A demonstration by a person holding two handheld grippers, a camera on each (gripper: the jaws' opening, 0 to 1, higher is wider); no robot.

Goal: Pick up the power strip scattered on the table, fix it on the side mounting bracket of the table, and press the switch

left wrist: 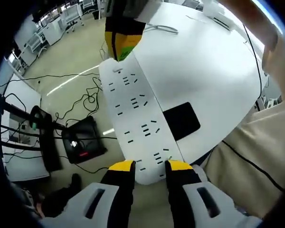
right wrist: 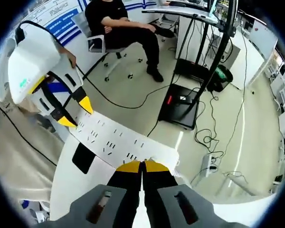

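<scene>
Holding the power strip [left wrist: 135, 126] off the table [left wrist: 204, 66] edge, the left gripper [left wrist: 149, 166] clamps one end between its fingers while the right gripper [right wrist: 143, 166] pinches the far end, fingers nearly together. My worry is twist: if the two hands drift out of step, the long strip could slip loose and fall to the floor [right wrist: 256, 142]

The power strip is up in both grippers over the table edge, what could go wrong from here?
1. The power strip hangs past the edge of the white table, held only at its ends by the left gripper and the right gripper; a slip would likely drop it to the floor.
2. Cables and a black box lie on the floor below, so a falling strip could hit them.
</scene>
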